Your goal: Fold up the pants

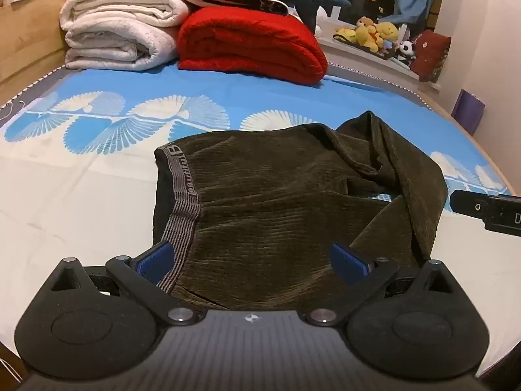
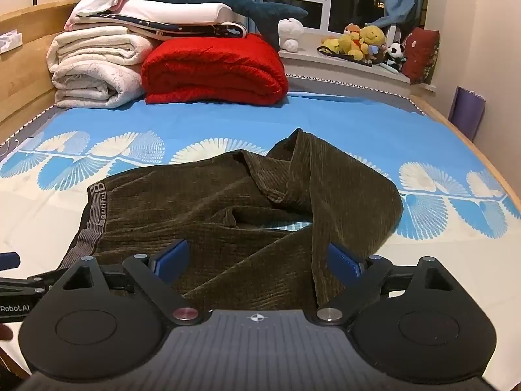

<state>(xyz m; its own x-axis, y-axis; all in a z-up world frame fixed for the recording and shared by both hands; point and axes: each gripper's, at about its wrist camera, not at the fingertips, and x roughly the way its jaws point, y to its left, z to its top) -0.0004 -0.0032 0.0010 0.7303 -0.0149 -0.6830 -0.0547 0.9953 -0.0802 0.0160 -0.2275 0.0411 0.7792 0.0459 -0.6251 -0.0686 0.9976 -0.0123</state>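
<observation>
Pants: a dark olive corduroy pair (image 1: 276,202) lies crumpled on the near half of the bed, waist to the left, legs bunched and twisted over to the right.
Waistband: a grey ribbed band (image 1: 184,202) with lettering runs down the left edge of the pants, near the left gripper's left finger.
Legs: one leg (image 2: 329,202) is folded back over itself, leaving a small gap where the sheet shows through.
Left gripper: (image 1: 250,259) hovers over the near edge of the pants by the waistband, tilted down, jaws spread wide with nothing pinched between the blue pads (image 1: 154,257).
Right gripper: (image 2: 257,259) hangs over the near edge of the pants further right, above the twisted leg, jaws also wide apart and holding nothing.
Bed sheet: blue and cream with a white fan pattern (image 1: 97,176), bare around the pants.
Far end of bed: a folded red blanket (image 2: 215,68) sits beside a stack of cream blankets (image 2: 94,68), with a plush shark (image 2: 221,0) on top of the pile.
Windowsill: a cluster of plush toys (image 2: 361,42).
</observation>
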